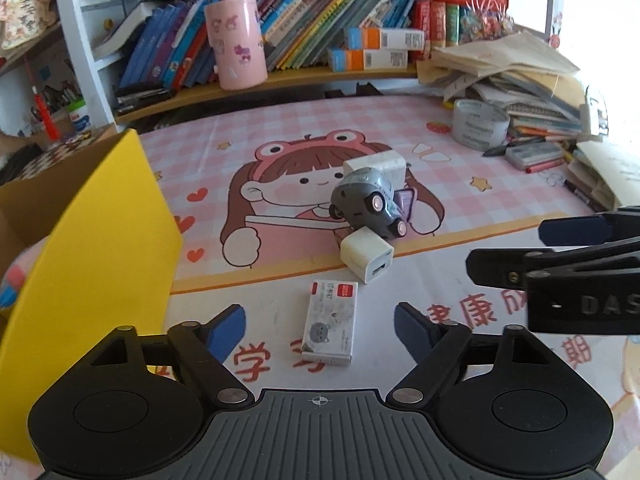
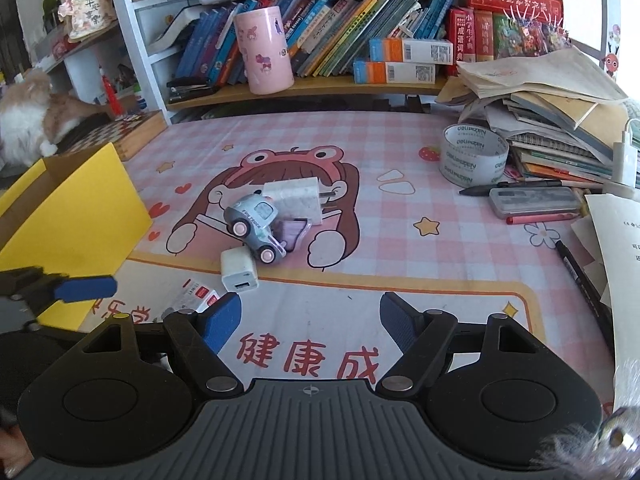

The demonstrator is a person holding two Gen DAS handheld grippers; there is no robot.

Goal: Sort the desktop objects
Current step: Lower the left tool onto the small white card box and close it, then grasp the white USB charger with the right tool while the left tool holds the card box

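Between our left claw, jaws apart and empty, lies the small card box; yellow bin leftward, cube charger and toy car beyond. Right claw gapes empty. Best we centre, then close squarely.

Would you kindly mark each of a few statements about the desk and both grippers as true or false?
1. The left gripper is open, with the small white box between its fingers. True.
2. The toy car stands level on all its wheels. False: it is tilted, propped on the small white charger.
3. The right gripper holds the tape roll. False: it is open and empty.
4. A pink cylinder stands on the shelf. True.
5. The yellow box lies left of the left gripper. True.
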